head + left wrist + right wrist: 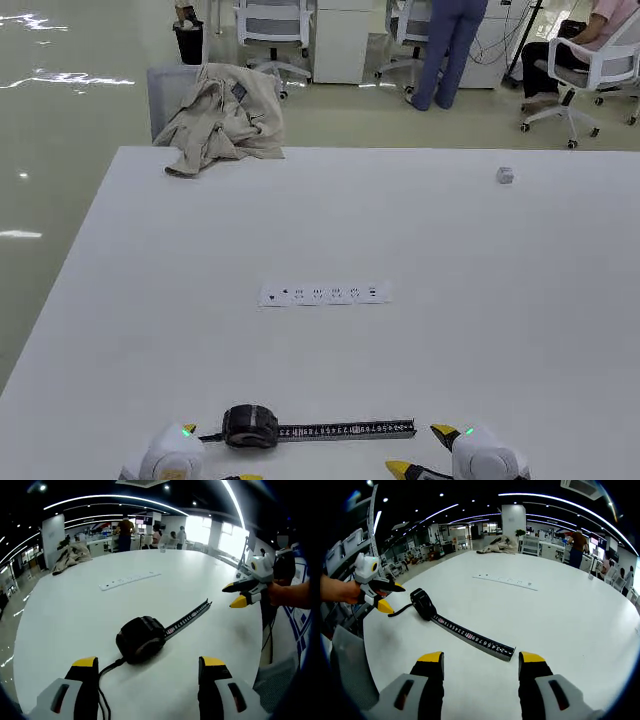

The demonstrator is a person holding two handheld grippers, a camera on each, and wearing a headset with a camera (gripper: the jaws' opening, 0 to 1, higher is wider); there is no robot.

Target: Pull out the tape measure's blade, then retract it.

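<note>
Now, in the head view, the tape measure (250, 426) lies at the near edge of the white table (480, 330), its blade (350, 431) already drawn out flat toward the right. The left gripper (216, 453) sits just beside the case and the right gripper (419, 450) near the blade's tip. In the left gripper view the jaws stand apart on either side of the black case, holding nothing, and a thin cord trails from it. In the right gripper view the jaws are likewise spread and empty, with the blade's free end just ahead of them. Nothing pins case or blade, so I judge retraction could make the blade whip back or drag the loose case across the smooth top.
</note>
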